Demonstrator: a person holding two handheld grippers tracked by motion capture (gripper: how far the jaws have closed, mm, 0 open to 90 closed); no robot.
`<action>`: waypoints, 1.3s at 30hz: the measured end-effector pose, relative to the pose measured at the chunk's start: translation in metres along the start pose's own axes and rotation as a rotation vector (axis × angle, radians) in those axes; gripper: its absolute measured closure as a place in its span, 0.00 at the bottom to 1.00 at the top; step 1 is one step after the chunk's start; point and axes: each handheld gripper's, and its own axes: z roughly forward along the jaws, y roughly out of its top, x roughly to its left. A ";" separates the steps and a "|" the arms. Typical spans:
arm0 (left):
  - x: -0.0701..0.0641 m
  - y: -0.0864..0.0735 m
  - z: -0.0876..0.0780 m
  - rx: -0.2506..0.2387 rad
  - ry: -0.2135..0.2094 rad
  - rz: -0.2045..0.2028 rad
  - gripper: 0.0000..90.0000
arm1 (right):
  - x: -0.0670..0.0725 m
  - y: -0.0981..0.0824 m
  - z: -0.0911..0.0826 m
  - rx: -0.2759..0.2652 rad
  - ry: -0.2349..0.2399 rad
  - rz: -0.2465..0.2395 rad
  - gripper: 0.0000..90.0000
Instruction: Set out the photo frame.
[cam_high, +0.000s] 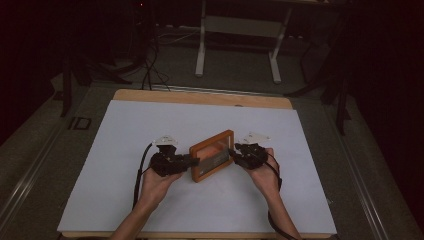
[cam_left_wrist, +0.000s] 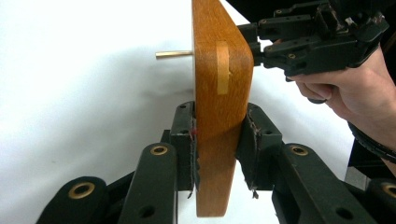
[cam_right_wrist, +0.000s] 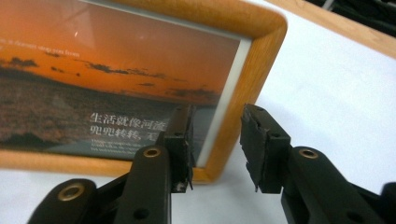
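A wooden picture frame (cam_high: 212, 155) holding a sunset photo with white writing (cam_right_wrist: 116, 93) stands tilted on the white sheet. My left gripper (cam_high: 195, 161) is shut on the frame's left end. In the left gripper view the frame (cam_left_wrist: 219, 84) is edge-on, with both pads (cam_left_wrist: 187, 135) pressed against its faces. A thin peg (cam_left_wrist: 173, 54) sticks out of its back. My right gripper (cam_high: 231, 153) is at the frame's right end. Its jaws (cam_right_wrist: 217, 126) stand open astride the frame's side rail (cam_right_wrist: 233, 107), with a gap on each side. The right gripper (cam_left_wrist: 261, 46) shows beyond the frame.
A white sheet (cam_high: 150, 130) covers a wooden table (cam_high: 200, 96). Beyond the table, on the dark floor, stand a white desk frame (cam_high: 240, 30) and black cables (cam_high: 147, 70). Open sheet lies left, right and in front of the frame.
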 end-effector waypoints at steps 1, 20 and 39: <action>0.001 0.003 -0.003 -0.003 0.000 0.005 0.77 | 0.000 0.001 -0.001 -0.002 0.003 -0.005 0.70; 0.004 0.061 -0.035 0.015 0.010 0.210 0.77 | 0.020 0.036 -0.010 -0.064 0.170 -0.141 0.50; -0.001 0.079 -0.011 0.046 -0.114 0.400 0.76 | 0.009 0.060 0.009 -0.116 0.390 -0.163 0.24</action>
